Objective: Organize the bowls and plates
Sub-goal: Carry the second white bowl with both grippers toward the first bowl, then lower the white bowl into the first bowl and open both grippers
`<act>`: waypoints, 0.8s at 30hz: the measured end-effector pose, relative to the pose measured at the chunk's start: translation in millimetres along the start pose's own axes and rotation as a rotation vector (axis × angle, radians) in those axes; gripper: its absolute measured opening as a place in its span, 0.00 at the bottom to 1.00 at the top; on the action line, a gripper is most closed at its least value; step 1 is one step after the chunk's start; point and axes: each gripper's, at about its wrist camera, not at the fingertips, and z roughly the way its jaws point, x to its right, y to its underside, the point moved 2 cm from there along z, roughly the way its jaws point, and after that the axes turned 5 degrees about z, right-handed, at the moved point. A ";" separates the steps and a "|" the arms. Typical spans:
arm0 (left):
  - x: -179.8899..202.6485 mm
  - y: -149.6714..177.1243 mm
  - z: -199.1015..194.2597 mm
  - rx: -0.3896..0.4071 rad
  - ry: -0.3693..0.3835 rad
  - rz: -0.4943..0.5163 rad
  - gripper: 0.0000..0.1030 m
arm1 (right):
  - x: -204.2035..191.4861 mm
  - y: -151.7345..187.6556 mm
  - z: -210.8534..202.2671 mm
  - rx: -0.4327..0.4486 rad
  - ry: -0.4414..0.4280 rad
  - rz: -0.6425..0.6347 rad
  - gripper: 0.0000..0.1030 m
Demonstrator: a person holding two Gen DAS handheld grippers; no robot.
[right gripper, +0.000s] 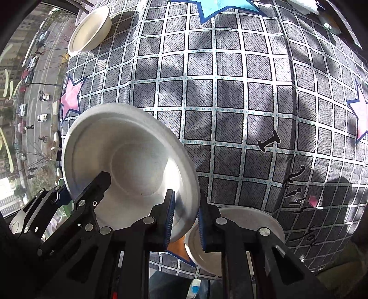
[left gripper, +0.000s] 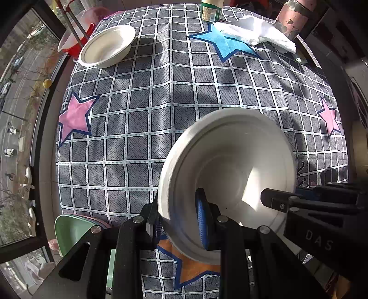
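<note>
A white paper bowl (left gripper: 232, 165) is held tilted above the checked tablecloth, near the table's front edge. My left gripper (left gripper: 181, 223) is shut on its left rim. My right gripper (right gripper: 184, 218) straddles the opposite rim of the same bowl (right gripper: 128, 158) with a small gap between its blue pads; its finger (left gripper: 276, 200) shows inside the bowl in the left wrist view. A second white bowl (left gripper: 108, 46) stands at the far left corner and also shows in the right wrist view (right gripper: 89, 30). A third white bowl (right gripper: 241, 225) sits under my right gripper at the front edge.
A green plate (left gripper: 71, 232) on a pink one lies at the front left edge. A white cloth (left gripper: 253, 32), a green bottle (left gripper: 211, 10) and a pink cylinder (left gripper: 292, 18) stand along the far edge. A red basin (left gripper: 76, 34) sits beyond the far left corner.
</note>
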 end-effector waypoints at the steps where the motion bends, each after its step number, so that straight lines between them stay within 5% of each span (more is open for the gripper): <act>1: 4.2 1.2 -1.4 0.001 0.003 0.016 0.27 | 5.2 4.2 -3.5 0.004 0.001 0.007 0.19; 21: 109.3 45.7 9.7 -0.071 0.089 0.297 0.28 | 107.0 87.1 -27.1 0.007 0.063 0.257 0.19; 24: 114.7 49.2 17.6 -0.092 0.071 0.314 0.37 | 116.7 91.6 -26.3 0.011 0.069 0.278 0.19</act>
